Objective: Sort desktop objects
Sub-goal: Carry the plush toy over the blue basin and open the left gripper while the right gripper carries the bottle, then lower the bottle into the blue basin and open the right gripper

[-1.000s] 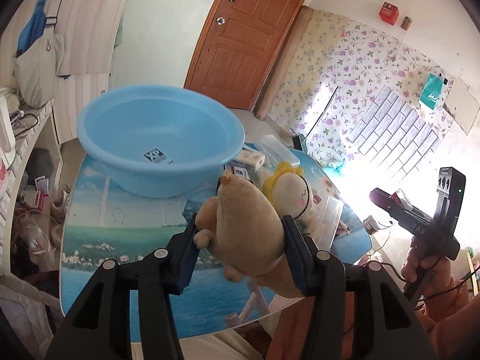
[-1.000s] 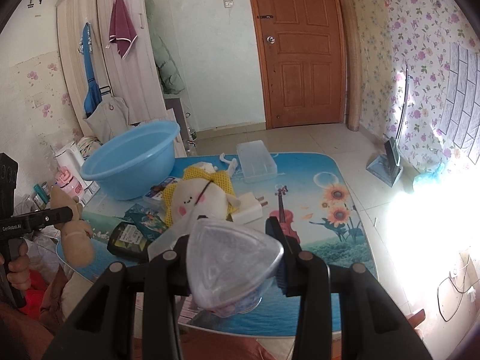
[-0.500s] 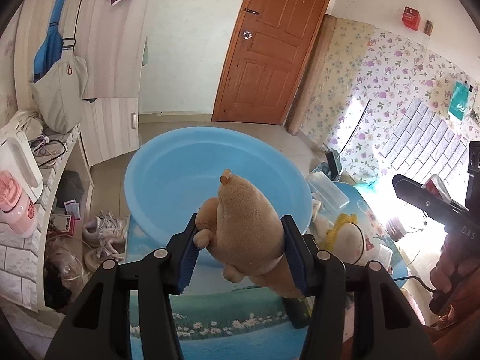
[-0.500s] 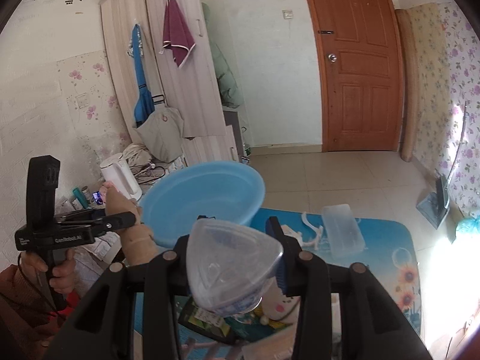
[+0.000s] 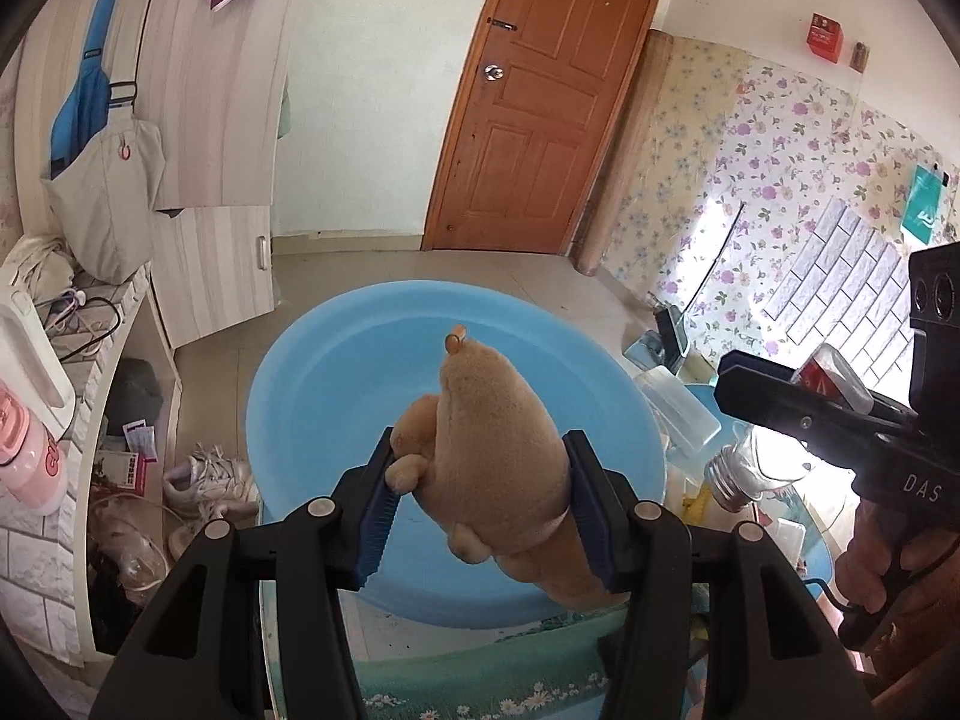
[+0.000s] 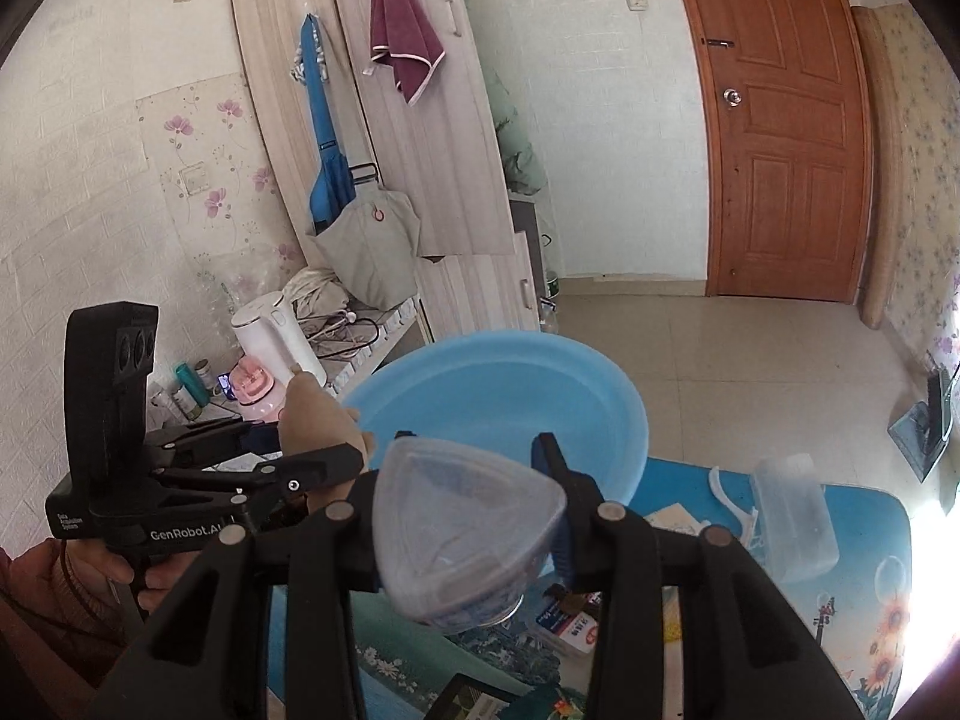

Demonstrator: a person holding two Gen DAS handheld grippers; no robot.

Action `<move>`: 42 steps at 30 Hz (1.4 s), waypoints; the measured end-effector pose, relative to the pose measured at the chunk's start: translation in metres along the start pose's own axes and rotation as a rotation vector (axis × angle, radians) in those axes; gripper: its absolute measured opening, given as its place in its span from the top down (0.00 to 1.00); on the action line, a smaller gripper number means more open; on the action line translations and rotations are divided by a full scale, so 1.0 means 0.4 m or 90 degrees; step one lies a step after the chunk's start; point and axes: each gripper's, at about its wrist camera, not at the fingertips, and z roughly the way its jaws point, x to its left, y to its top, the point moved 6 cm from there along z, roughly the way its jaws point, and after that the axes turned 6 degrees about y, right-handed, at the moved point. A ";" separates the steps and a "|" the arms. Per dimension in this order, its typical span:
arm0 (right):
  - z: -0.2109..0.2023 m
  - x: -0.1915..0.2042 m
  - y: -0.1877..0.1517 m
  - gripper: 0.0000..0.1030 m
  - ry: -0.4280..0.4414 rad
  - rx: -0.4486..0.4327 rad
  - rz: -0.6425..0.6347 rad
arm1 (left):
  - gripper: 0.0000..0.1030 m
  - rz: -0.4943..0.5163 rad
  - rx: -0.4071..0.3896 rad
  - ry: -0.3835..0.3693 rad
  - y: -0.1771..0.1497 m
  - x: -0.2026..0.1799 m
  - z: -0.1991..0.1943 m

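A: Item one, left gripper [image 5: 480, 504]?

B: I read its blue pads clamped on both flanks of a tan plush toy [image 5: 492, 456], head pointing away from the camera. The toy hangs above the near wall of the light blue plastic basin [image 5: 312, 384], which sits at the table's [image 5: 480, 660] left end.

A: Item two, right gripper [image 6: 474, 516]?

B: I see it closed on a clear, rounded-triangular plastic container [image 6: 462, 528], held in the air above the table's near edge, just short of the basin's [image 6: 498, 384] rim. From the left camera the same gripper [image 5: 798, 414] shows a red and clear item in its jaws.

A: Remaining stock on the table?

B: A clear lidded box [image 6: 792, 516] toward the right end, a white plastic hook-shaped piece [image 6: 729, 498] beside it, and a printed card pack [image 6: 570, 627] under the right fingers. Beyond the table's left end: a white kettle [image 6: 276, 342].
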 end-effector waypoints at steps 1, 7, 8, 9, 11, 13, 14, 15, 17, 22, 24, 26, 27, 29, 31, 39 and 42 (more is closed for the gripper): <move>0.011 -0.004 -0.001 0.63 0.001 0.004 0.005 | 0.49 -0.008 0.005 0.006 0.000 0.009 0.011; 0.083 -0.009 0.002 0.63 -0.007 0.025 0.016 | 0.48 -0.028 0.042 0.060 -0.022 0.047 0.070; 0.093 -0.010 0.002 0.63 -0.005 0.027 0.017 | 0.47 -0.028 0.044 0.061 -0.026 0.046 0.071; 0.103 -0.011 0.002 0.63 -0.005 0.030 0.018 | 0.46 -0.027 0.045 0.061 -0.031 0.045 0.070; 0.120 -0.013 0.000 0.63 -0.003 0.040 0.018 | 0.37 -0.025 0.047 0.063 -0.037 0.044 0.065; 0.140 -0.014 -0.004 0.63 -0.002 0.051 0.019 | 0.29 -0.024 0.041 0.066 -0.041 0.042 0.056; 0.147 -0.014 -0.007 0.63 -0.003 0.056 0.020 | 0.28 -0.022 0.038 0.066 -0.043 0.040 0.051; 0.154 -0.013 -0.010 0.63 -0.004 0.061 0.022 | 0.26 -0.019 0.038 0.065 -0.045 0.038 0.047; 0.162 -0.015 -0.022 0.63 -0.003 0.072 0.027 | 0.23 -0.015 0.040 0.068 -0.053 0.035 0.045; 0.161 -0.015 -0.042 0.62 -0.004 0.091 0.035 | 0.21 -0.012 0.044 0.070 -0.066 0.027 0.040; 0.152 -0.011 -0.043 0.62 -0.008 0.087 0.029 | 0.21 -0.008 0.045 0.068 -0.071 0.018 0.035; 0.143 -0.010 -0.042 0.60 -0.012 0.082 0.026 | 0.21 -0.004 0.046 0.067 -0.076 0.010 0.032; 0.137 -0.011 -0.043 0.59 -0.013 0.079 0.026 | 0.21 -0.003 0.045 0.067 -0.078 0.008 0.030; 0.130 -0.013 -0.045 0.59 -0.012 0.077 0.028 | 0.20 -0.001 0.044 0.066 -0.082 0.001 0.025; 0.110 -0.021 -0.052 0.59 -0.013 0.074 0.032 | 0.18 0.004 0.044 0.065 -0.086 -0.004 0.021; 0.059 -0.032 -0.076 0.59 -0.015 0.073 0.045 | 0.15 0.018 0.043 0.072 -0.108 -0.027 0.007; 0.034 -0.033 -0.091 0.59 -0.006 0.081 0.056 | 0.15 0.017 0.049 0.072 -0.115 -0.031 -0.002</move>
